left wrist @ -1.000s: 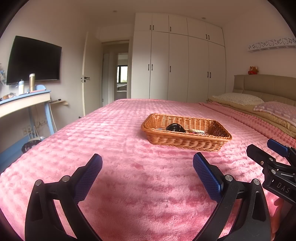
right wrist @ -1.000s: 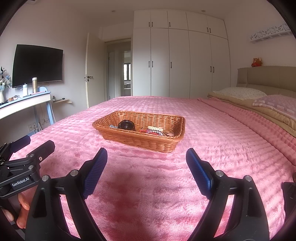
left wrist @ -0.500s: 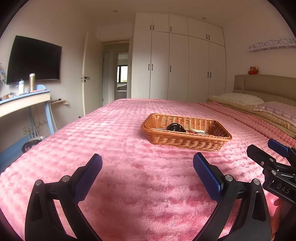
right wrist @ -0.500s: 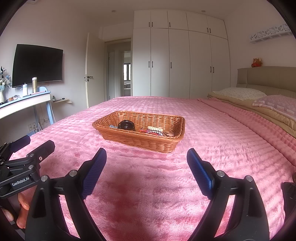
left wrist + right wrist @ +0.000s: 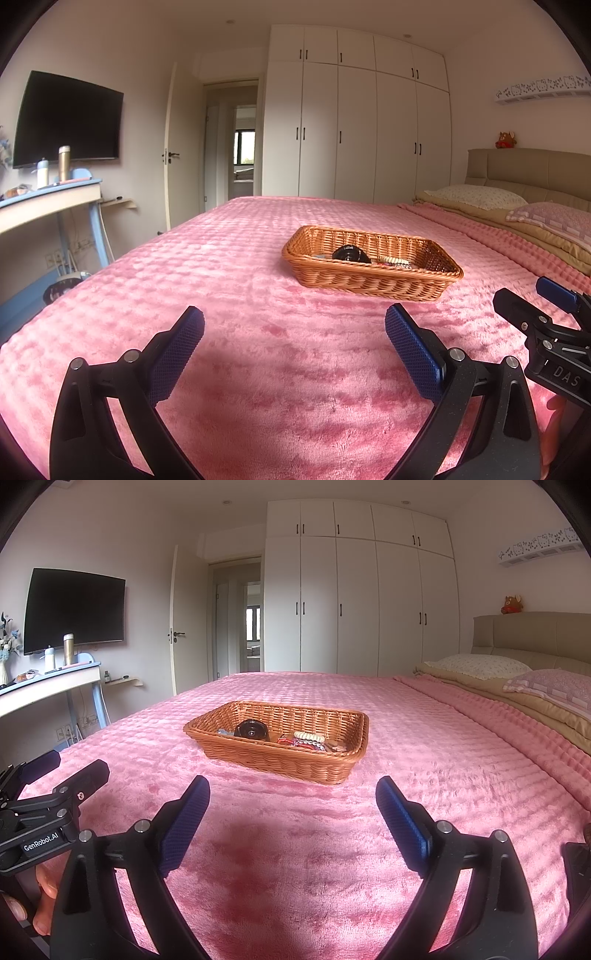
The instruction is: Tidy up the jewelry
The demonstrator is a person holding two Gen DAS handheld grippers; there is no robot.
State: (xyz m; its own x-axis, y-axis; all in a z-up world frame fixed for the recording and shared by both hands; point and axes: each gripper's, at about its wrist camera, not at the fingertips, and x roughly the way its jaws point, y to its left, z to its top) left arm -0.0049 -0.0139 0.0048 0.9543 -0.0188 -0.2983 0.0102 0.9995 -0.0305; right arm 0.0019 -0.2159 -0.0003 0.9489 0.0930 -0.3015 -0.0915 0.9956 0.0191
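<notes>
Wicker basket (image 5: 371,273) (image 5: 280,755) sitting on pink plush blanket (image 5: 258,362) (image 5: 424,775) that covers the bed, roughly mid-bed, ahead of both tongs and well apart from them. Inside the basket: black round case (image 5: 350,254) (image 5: 252,730) toward its left part, cream beaded bracelet (image 5: 395,261) (image 5: 309,735) just right of it, red-and-dark beaded piece (image 5: 301,743) touching the bracelet's near side; more small bits at the basket's left and right ends, too small to tell.

Left tongs (image 5: 294,349) released – blue-padded fingers (image 5: 173,356) spread wide, nothing between them, low over the blanket. Also seen at far left of right wrist view (image 5: 55,771), black body with "GenRobot.AI" label, bare fingers of the holding hand (image 5: 44,886) below it.

Right tongs (image 5: 292,818) released too – blue pads (image 5: 400,821) wide apart, gripping nothing, low over the blanket and aimed at the basket. Visible at right edge of left wrist view (image 5: 532,306), black with blue tip, "DAS" lettering on body.

Both tongs side by side near the bed's foot edge, basket closer to the right tongs' centre line; in the left view offset to the right.

Around: white wardrobe (image 5: 354,122) on back wall, open door (image 5: 175,147) left of it, dark TV (image 5: 68,118) on left wall over a blue-edged surface (image 5: 48,201) carrying a tumbler (image 5: 64,163) and small bottle. Pillows (image 5: 476,197) and beige headboard at right, plush toy (image 5: 505,139) on top of the headboard.
</notes>
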